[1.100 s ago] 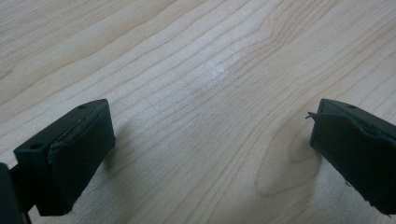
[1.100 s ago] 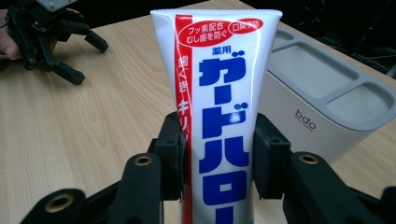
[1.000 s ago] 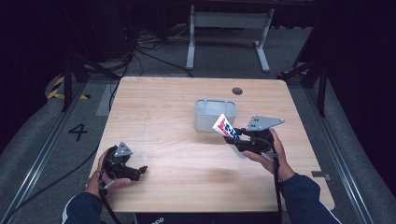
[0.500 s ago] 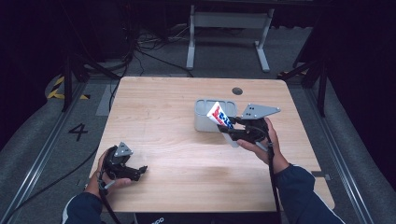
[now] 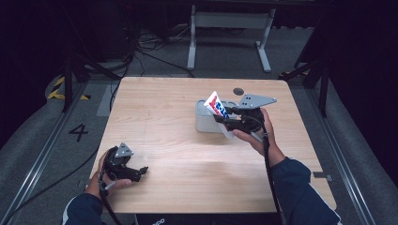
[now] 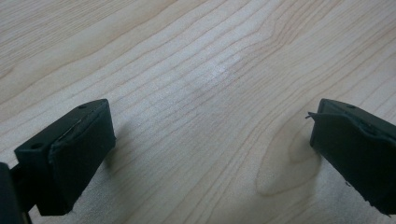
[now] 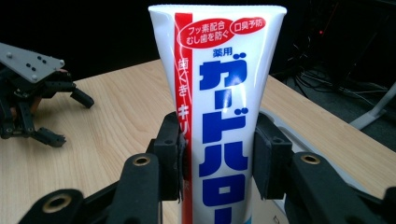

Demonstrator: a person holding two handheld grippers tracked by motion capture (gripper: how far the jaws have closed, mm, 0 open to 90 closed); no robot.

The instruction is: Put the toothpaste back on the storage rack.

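Note:
A white toothpaste tube (image 7: pixel 219 107) with red and blue print stands between the pads of my right gripper (image 7: pixel 218 158), which is shut on it. In the high view that tube (image 5: pixel 218 106) is tilted up and to the left, held by the right gripper (image 5: pixel 226 120) just over a grey holder (image 5: pixel 204 120) at the table's middle right. My left gripper (image 5: pixel 140 171) rests at the near left of the table. Its jaws stand wide apart over bare wood in the left gripper view (image 6: pixel 210 144), open with nothing between them.
A round dark cable hole (image 5: pixel 238 91) lies in the wooden tabletop (image 5: pixel 159 108) behind the holder. Off the far edge stand a grey metal stand (image 5: pixel 230 28) and floor cables. The left gripper (image 7: pixel 32 93) appears far off in the right gripper view.
My right gripper has carried the toothpaste tube up and toward the far left, from beside the grey holder to over it. The left gripper has stayed where it was.

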